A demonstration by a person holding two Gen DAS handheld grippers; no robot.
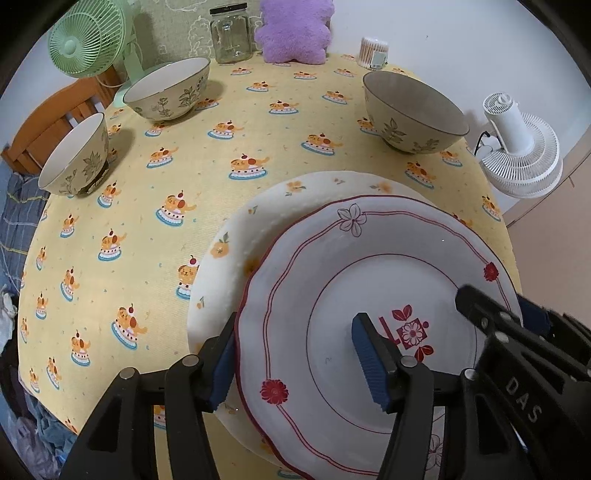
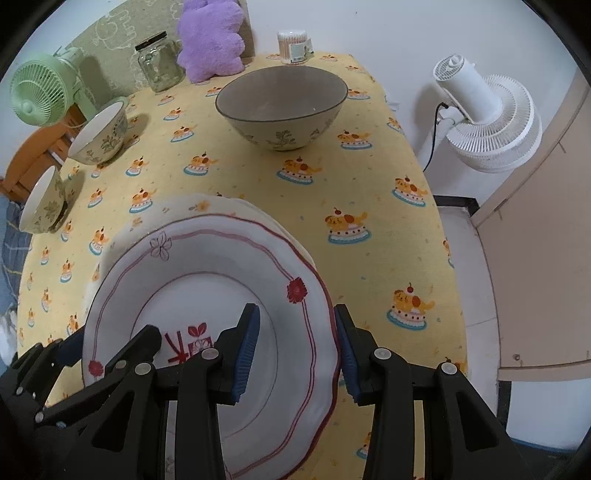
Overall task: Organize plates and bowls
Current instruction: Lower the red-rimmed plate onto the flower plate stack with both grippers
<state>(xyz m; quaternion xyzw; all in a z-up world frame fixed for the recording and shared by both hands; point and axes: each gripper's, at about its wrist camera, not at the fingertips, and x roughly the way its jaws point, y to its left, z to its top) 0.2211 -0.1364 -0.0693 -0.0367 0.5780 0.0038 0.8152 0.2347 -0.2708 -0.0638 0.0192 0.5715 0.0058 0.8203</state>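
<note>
A white plate with red lines and flowers [image 1: 332,258] [image 2: 207,258] lies on a cream plate with orange flowers [image 1: 258,221] [image 2: 192,206] near the table's front edge. My left gripper [image 1: 295,321] [image 2: 110,339] straddles its left rim with the jaws apart; one pad sits outside the edge and the other hangs over the well. My right gripper [image 2: 295,308] [image 1: 506,306] is shut on the right rim, one pad inside and one at the outer edge. Three leaf-patterned bowls stand apart: one far right [image 1: 413,110] [image 2: 280,107] and two at the left [image 1: 166,92] [image 1: 74,155].
Along the back of the yellow tablecloth [image 1: 258,129] stand a green fan [image 1: 85,40], a glass jar [image 1: 231,33], a purple plush [image 1: 291,29] and a swab tub [image 1: 375,51]. A white fan [image 2: 487,110] stands off the table's right edge. A wooden chair [image 1: 48,122] is at the left.
</note>
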